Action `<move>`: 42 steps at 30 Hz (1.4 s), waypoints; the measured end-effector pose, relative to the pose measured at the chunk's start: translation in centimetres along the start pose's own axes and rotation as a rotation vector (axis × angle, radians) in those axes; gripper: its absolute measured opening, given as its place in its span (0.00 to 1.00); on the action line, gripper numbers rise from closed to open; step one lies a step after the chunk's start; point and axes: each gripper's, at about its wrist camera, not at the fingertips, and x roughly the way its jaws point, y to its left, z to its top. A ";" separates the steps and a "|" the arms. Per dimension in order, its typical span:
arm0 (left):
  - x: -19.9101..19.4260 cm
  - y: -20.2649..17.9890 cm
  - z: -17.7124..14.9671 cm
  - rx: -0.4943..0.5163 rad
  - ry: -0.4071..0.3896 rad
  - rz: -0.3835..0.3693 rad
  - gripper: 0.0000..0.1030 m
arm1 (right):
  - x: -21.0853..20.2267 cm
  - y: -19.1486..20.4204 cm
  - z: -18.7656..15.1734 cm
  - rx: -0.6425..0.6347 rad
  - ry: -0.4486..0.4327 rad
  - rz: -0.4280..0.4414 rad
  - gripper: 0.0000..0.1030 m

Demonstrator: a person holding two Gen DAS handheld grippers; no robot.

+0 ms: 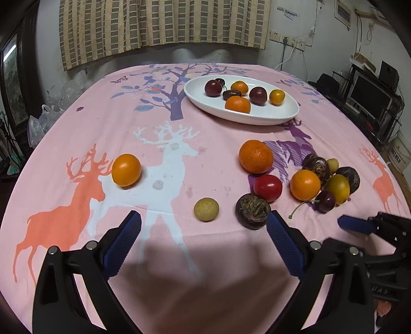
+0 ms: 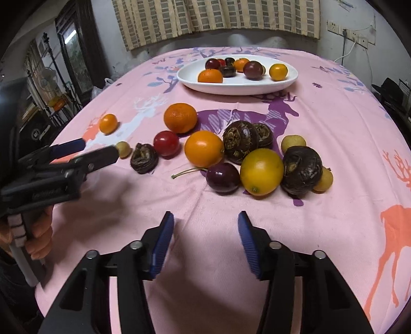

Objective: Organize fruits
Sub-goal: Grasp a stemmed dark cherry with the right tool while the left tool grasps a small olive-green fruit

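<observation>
A white oval plate (image 1: pixel 269 117) (image 2: pixel 239 86) holding several oranges and dark cherries sits at the far side of the pink tablecloth. Loose fruit lies nearer: a small tan longan (image 1: pixel 206 209) (image 2: pixel 122 149), a dark water chestnut (image 1: pixel 253 211) (image 2: pixel 144 158), a red cherry tomato (image 1: pixel 268 187) (image 2: pixel 166 143), a tangerine (image 1: pixel 255 156) (image 2: pixel 180 117), a lone kumquat (image 1: pixel 126 169) (image 2: pixel 108 123), and a cluster on the right (image 1: pixel 326 179) (image 2: pixel 262 164). My left gripper (image 1: pixel 204 226) (image 2: pixel 99 149) is open and empty, just short of the longan. My right gripper (image 2: pixel 205 226) is open and empty, short of a dark cherry (image 2: pixel 223 178).
The pink deer-print tablecloth (image 1: pixel 167 159) covers a round table. A curtain (image 1: pixel 164 23) hangs behind it. Shelves with electronics (image 1: pixel 370 100) stand at the right, plastic bags (image 1: pixel 48 113) at the left. The right gripper's finger (image 1: pixel 355 224) shows at the left wrist view's right edge.
</observation>
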 end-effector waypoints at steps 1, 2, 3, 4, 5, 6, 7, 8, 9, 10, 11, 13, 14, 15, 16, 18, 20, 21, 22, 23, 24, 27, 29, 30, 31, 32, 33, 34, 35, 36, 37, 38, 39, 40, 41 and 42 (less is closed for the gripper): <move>0.0 -0.1 0.0 0.009 0.001 0.000 0.93 | 0.1 0.0 0.3 0.002 0.000 -0.004 0.48; 0.1 -0.2 0.0 0.015 0.002 -0.001 0.93 | 0.4 0.0 0.6 0.003 0.000 -0.013 0.47; 0.1 -0.2 0.0 0.018 0.003 -0.005 0.93 | 0.6 0.0 1.0 0.003 0.001 -0.023 0.47; 0.1 -0.3 -0.1 0.019 0.005 -0.009 0.93 | 0.9 0.0 1.2 0.004 0.003 -0.031 0.47; 0.2 -0.3 -0.1 0.020 0.008 -0.012 0.93 | 1.2 0.1 1.6 0.002 0.001 -0.039 0.46; 0.2 -0.3 -0.1 0.019 0.011 -0.012 0.93 | 1.5 0.2 1.9 -0.001 0.002 -0.045 0.46; 0.3 -0.3 -0.1 0.014 0.016 -0.013 0.93 | 1.7 0.4 2.2 -0.002 0.000 -0.056 0.45; 0.4 -0.2 -0.1 0.011 0.023 -0.016 0.93 | 2.0 0.5 2.5 -0.001 -0.001 -0.066 0.45; 0.6 -0.2 -0.1 0.008 0.036 -0.023 0.93 | 2.2 0.6 2.7 -0.001 -0.005 -0.078 0.40; 0.8 -0.1 -0.1 0.005 0.046 -0.027 0.93 | 2.4 0.7 2.9 -0.004 -0.009 -0.100 0.30; 1.0 0.0 -0.1 0.001 0.055 -0.030 0.93 | 2.5 0.6 3.1 -0.004 -0.011 -0.116 0.27; 1.1 0.2 -0.2 -0.010 0.059 -0.031 0.93 | 2.4 0.1 3.1 0.019 -0.018 -0.090 0.27; 1.1 0.3 -0.1 -0.017 0.058 -0.029 0.93 | 2.4 0.0 3.1 0.024 -0.021 -0.085 0.27; 1.1 0.5 -0.1 -0.025 0.056 -0.029 0.93 | 2.3 -0.1 3.0 0.028 -0.023 -0.081 0.27; 1.1 0.6 0.0 -0.031 0.054 -0.027 0.93 | 2.1 -0.2 2.9 0.030 -0.026 -0.072 0.27; 1.2 0.9 0.0 -0.038 0.053 -0.017 0.93 | 1.4 -0.3 2.6 0.033 -0.044 -0.041 0.27; 1.2 1.2 0.1 -0.043 0.050 -0.011 0.93 | 0.8 -0.4 2.4 0.031 -0.059 -0.019 0.27; 1.2 1.3 0.2 -0.044 0.045 -0.006 0.93 | 0.7 -0.5 2.3 0.033 -0.061 -0.011 0.27; 1.2 1.4 0.2 -0.043 0.037 0.004 0.93 | 0.6 -0.6 2.1 0.035 -0.061 -0.003 0.27; 1.2 1.4 0.3 -0.040 0.029 0.015 0.93 | 0.5 -0.6 2.0 0.036 -0.061 0.008 0.27; 1.4 1.2 0.3 -0.031 0.024 0.033 0.93 | 0.5 -0.7 1.8 0.035 -0.061 0.019 0.27; 2.2 0.4 0.2 0.012 0.031 0.060 0.82 | 0.4 -0.5 1.8 0.027 -0.066 0.041 0.27; 2.9 0.0 0.1 0.032 0.046 0.052 0.69 | 0.3 -0.3 1.7 0.019 -0.071 0.061 0.27; 3.3 -0.2 0.1 0.040 0.055 0.051 0.67 | 0.2 -0.2 1.7 0.012 -0.074 0.068 0.27; 3.6 -0.2 0.1 0.040 0.069 0.036 0.63 | 0.2 0.0 1.6 0.005 -0.075 0.070 0.27; 3.6 0.0 0.2 0.021 0.064 0.020 0.54 | 0.1 0.1 1.6 0.000 -0.077 0.073 0.27; 3.6 0.1 0.4 0.001 0.061 0.011 0.52 | 0.1 0.2 1.6 -0.004 -0.079 0.075 0.27; 3.7 0.1 0.4 -0.002 0.060 0.013 0.48 | 0.1 0.2 1.6 -0.006 -0.079 0.077 0.27; 3.7 0.1 0.5 0.000 0.058 0.012 0.38 | 0.1 0.2 1.6 -0.005 -0.079 0.078 0.27; 3.5 0.1 0.5 0.001 0.053 0.012 0.29 | 0.1 0.2 1.6 -0.004 -0.080 0.077 0.27; 3.5 0.0 0.5 0.002 0.051 0.004 0.23 | 0.0 0.2 1.6 -0.004 -0.081 0.076 0.27; 3.4 0.1 0.5 -0.007 0.054 -0.001 0.23 | 0.0 0.2 1.6 -0.006 -0.083 0.076 0.27; 3.1 0.2 0.5 -0.026 0.052 -0.006 0.23 | -0.1 0.2 1.5 -0.005 -0.085 0.079 0.27; 2.5 0.0 0.5 -0.026 0.038 -0.008 0.23 | -0.1 0.2 1.6 -0.003 -0.086 0.082 0.27; 1.9 -0.4 0.7 -0.010 0.018 -0.002 0.23 | -0.2 0.2 1.6 0.001 -0.090 0.081 0.27; 1.2 -0.8 0.9 0.014 -0.005 0.015 0.23 | -0.5 0.1 1.7 0.006 -0.099 0.078 0.27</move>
